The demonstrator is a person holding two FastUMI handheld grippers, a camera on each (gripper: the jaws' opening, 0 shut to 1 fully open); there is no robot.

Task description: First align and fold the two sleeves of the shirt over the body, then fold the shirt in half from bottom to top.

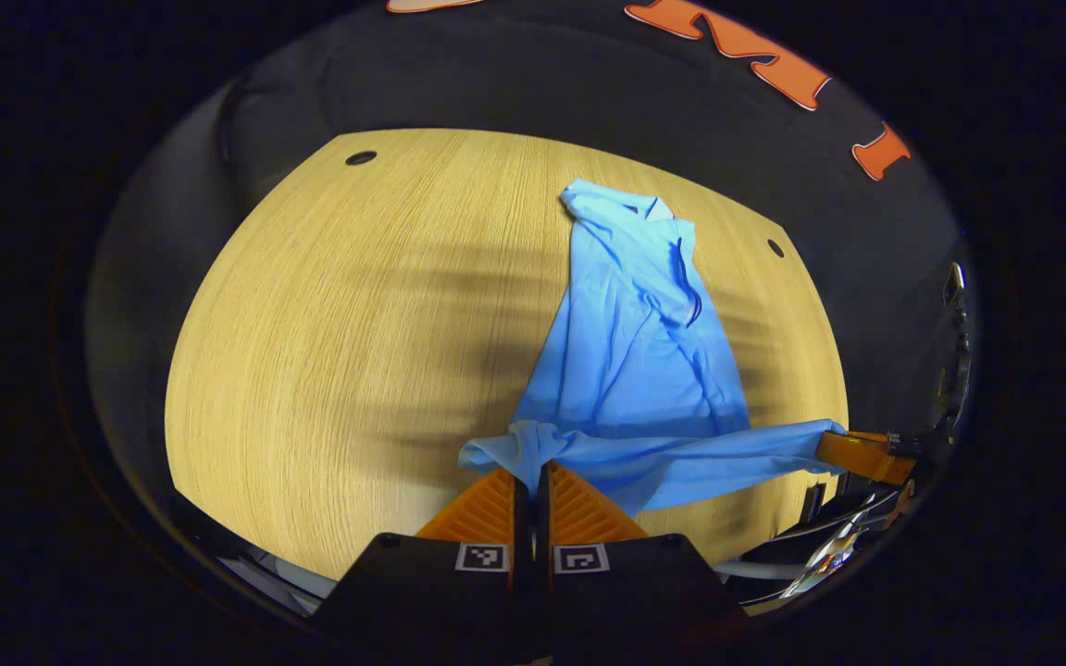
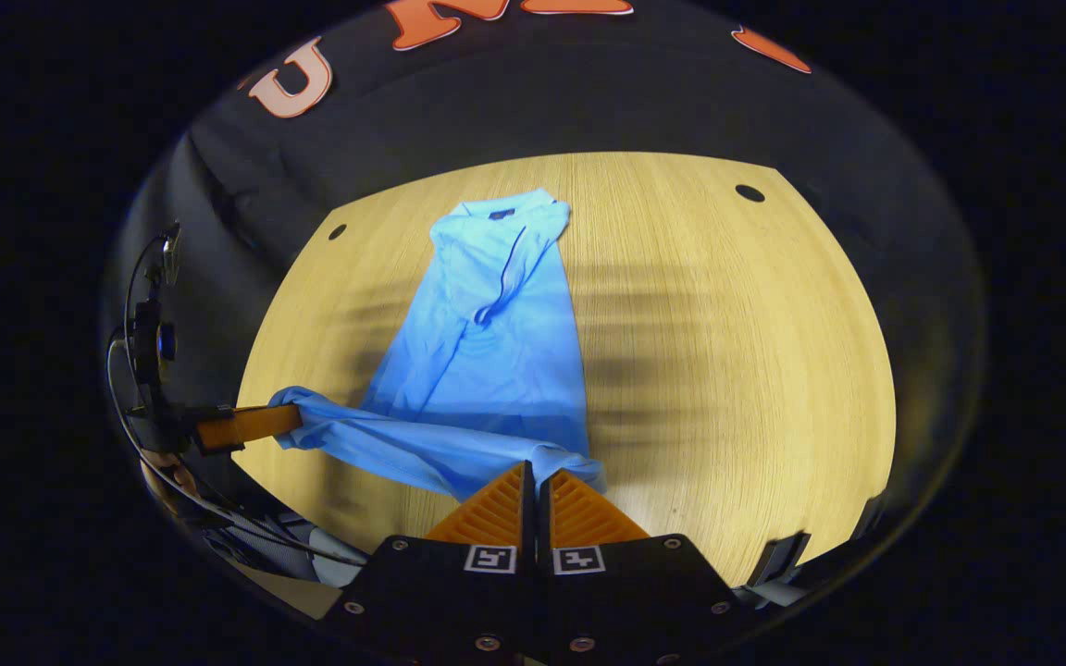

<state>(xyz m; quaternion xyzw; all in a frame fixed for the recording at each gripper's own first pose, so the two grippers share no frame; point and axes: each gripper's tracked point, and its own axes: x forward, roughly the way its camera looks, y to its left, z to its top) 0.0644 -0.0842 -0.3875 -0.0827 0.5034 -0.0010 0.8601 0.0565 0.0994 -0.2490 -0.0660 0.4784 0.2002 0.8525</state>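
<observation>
A light blue shirt (image 1: 639, 333) lies on the wooden table (image 1: 339, 324), collar at the far end, sleeves folded over the body. Its bottom hem is lifted off the table and stretched between the two grippers. My left gripper (image 1: 531, 467) is shut on one hem corner, at the bottom of the left gripper view. My right gripper (image 2: 533, 467) is shut on the other hem corner, at the bottom of the right gripper view. The right gripper (image 1: 852, 453) also shows in the left gripper view at the right edge. The left gripper (image 2: 251, 424) appears at the left in the right gripper view, holding the shirt (image 2: 491, 333).
The table (image 2: 737, 351) has small dark round holes near its far corners (image 1: 360, 158) (image 2: 749, 193). Black cloth walls stand behind the table. Cables and a mount hang by the other gripper's hand at the view edges.
</observation>
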